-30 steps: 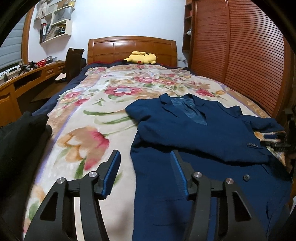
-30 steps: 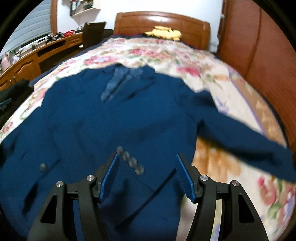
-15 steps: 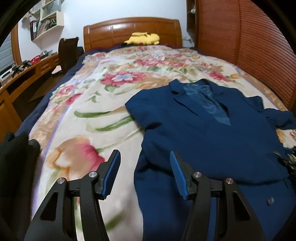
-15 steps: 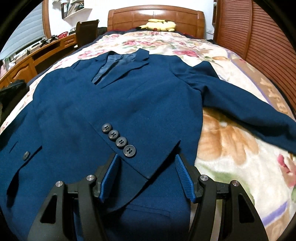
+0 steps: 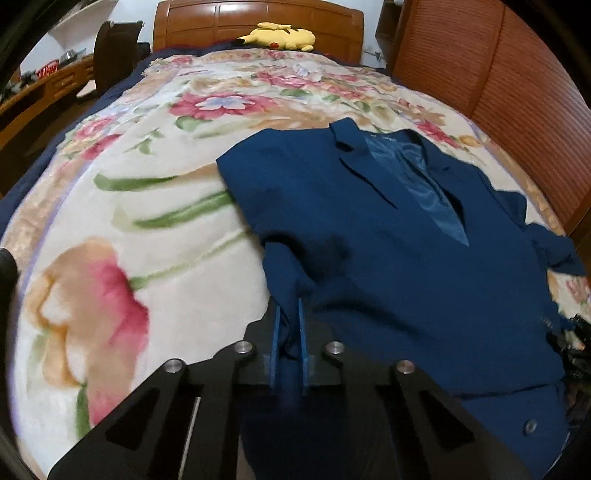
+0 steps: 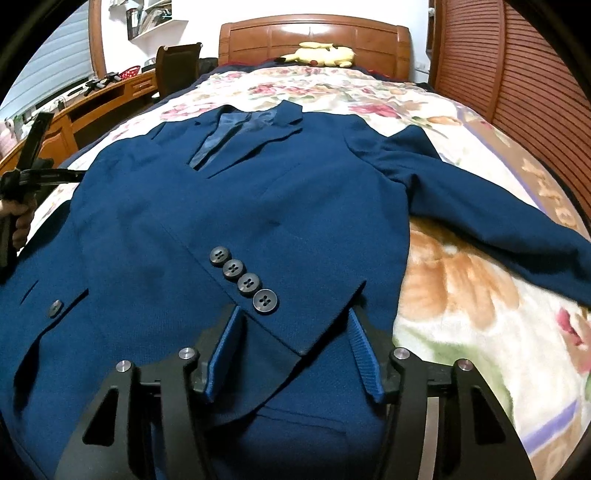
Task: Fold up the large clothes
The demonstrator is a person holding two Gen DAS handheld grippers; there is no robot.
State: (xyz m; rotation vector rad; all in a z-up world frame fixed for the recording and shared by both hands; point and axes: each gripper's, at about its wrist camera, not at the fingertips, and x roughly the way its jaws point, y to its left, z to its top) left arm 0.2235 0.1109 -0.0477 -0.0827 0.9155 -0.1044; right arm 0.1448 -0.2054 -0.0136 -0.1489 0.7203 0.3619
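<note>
jacket (image 6: pixel 258 206): soft, weighty, drapes | left tongs (image 5: pixel 287 328) just closed, pinching its side edge | right tongs (image 6: pixel 291 354) closing, half-wide astride cuff (image 6: pixel 295 321)

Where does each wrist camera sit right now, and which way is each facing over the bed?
Left wrist: on the left gripper, at the blue jacket's side edge, facing the headboard; its jaws, just closed, pinch jacket fabric.
Right wrist: on the right gripper, low over the folded sleeve cuff, facing the headboard; jaws open, astride the cuff; the person's hand holding the left gripper shows at the left edge.
Shared: jacket, floral blanket, yellow plush toy, headboard.
</note>
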